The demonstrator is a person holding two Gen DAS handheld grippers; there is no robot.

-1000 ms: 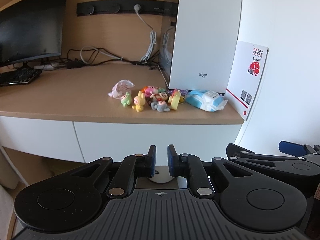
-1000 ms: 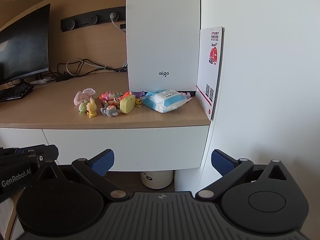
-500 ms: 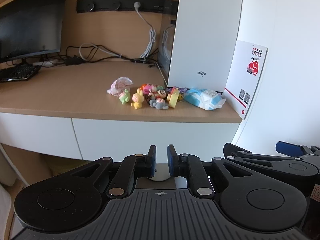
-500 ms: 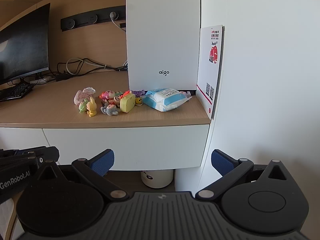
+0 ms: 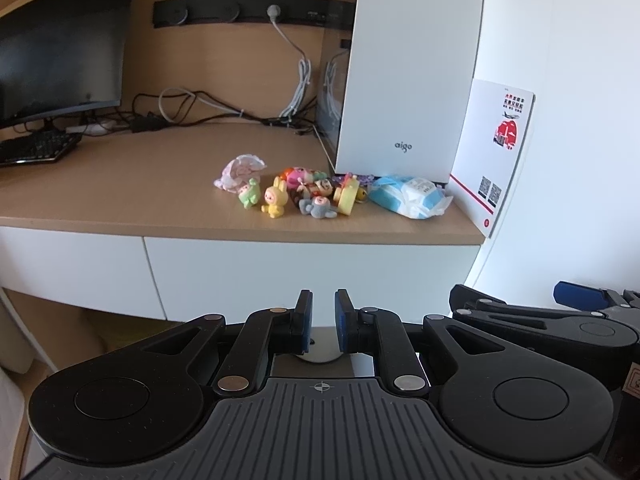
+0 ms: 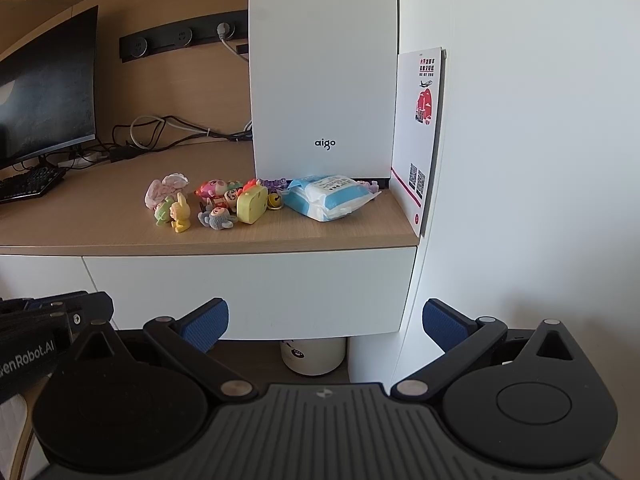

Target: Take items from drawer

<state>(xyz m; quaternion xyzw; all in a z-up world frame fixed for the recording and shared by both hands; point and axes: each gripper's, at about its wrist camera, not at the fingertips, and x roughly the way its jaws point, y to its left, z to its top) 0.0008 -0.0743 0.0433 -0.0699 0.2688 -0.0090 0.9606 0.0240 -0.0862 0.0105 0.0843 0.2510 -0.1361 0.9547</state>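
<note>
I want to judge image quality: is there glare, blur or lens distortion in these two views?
Left wrist view: sharp, no blur; fisheye bends the desk edge and darkens the corners; the wall is bright. Right wrist view: also sharp; the computer case bulges outward, and the monitor shows a faint reflection.

White computer case (image 6: 323,80), dark monitor (image 5: 60,40), keyboard (image 5: 34,148), leaning printed card (image 6: 420,136) on wooden desk (image 5: 120,184).

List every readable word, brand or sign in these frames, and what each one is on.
"aigo": front of the white computer case.
"enRobot.AI", first letter cut off: left gripper's body, in the right wrist view.
White card against the wall: red heading, QR codes, too small to read.
Wipes pack: print too small.
</note>
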